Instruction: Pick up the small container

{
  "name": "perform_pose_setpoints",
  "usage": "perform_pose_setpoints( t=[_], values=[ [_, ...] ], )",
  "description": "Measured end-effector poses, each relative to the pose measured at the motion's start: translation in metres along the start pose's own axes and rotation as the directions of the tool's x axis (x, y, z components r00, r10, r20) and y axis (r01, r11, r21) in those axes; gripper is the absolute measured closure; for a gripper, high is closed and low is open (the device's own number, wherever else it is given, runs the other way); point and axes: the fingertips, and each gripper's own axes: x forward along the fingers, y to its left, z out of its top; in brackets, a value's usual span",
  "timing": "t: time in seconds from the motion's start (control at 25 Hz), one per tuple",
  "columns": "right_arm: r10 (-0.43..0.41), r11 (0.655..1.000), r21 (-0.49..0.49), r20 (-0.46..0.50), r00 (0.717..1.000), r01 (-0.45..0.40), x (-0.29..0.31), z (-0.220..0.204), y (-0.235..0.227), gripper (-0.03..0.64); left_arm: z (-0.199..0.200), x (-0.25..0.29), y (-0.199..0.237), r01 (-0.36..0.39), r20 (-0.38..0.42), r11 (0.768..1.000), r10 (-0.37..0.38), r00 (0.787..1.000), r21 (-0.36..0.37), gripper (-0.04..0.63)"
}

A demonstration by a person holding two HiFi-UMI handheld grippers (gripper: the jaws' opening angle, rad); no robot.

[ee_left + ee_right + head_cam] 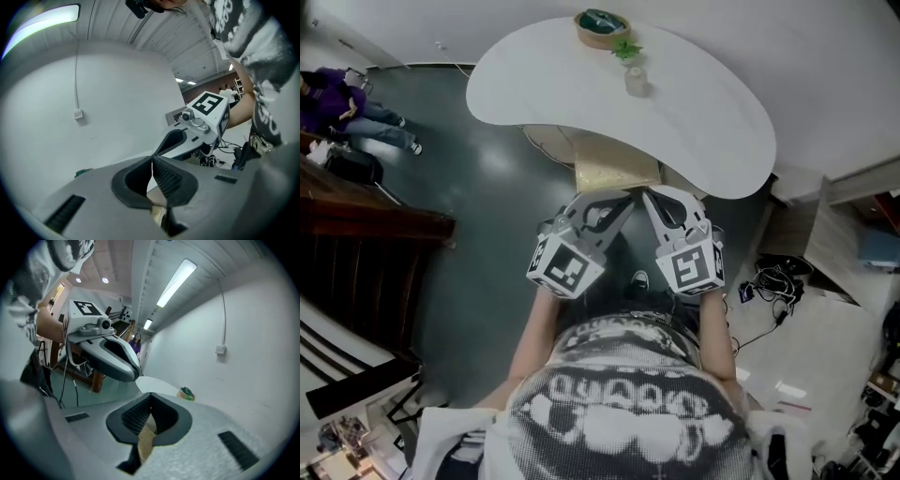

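Note:
A small clear container (636,82) stands on the far part of the white curved table (581,94), beside a green sprig (625,49). Behind it sits a round woven bowl (601,27) with green contents, also visible as the bowl (187,393) in the right gripper view. My left gripper (621,199) (152,159) and right gripper (651,199) (150,397) are side by side close to my body, short of the table's near edge. Both point toward the table. Both pairs of jaws meet at the tips with nothing between them.
The table's tan pedestal (614,169) stands just ahead of the grippers. A dark wooden structure (366,234) lies to the left and a seated person (342,108) at the far left. Cables (773,281) lie on the floor at right. A white wall (93,93) rises behind the table.

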Motion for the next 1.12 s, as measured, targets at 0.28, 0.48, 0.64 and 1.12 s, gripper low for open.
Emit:
perform_pose_setpoints(
  t=[0.28,0.48,0.64,1.12],
  values=[
    [-0.042,0.999,0.001,-0.034,0.999,0.042,0.060,0.000,-0.041,0.614,-0.020,0.029,0.065,0.038,0.021,0.999,-0.039,0.999,0.037,0.591],
    [-0.057,0.998,-0.004,-0.080,0.995,0.057,0.106,0.001,-0.065,0.614,-0.034,0.046,0.118,0.077,0.033,0.997,-0.078,0.996,0.031,0.591],
    [-0.056,0.998,-0.002,-0.116,0.992,0.056,0.140,-0.002,-0.082,0.614,-0.044,0.058,0.152,0.103,0.040,0.994,-0.103,0.994,0.022,0.591],
    [-0.079,0.997,0.011,-0.171,0.982,0.082,0.198,-0.017,-0.109,0.613,-0.080,0.081,0.204,0.142,0.050,0.990,-0.142,0.989,0.006,0.591]
  ],
)
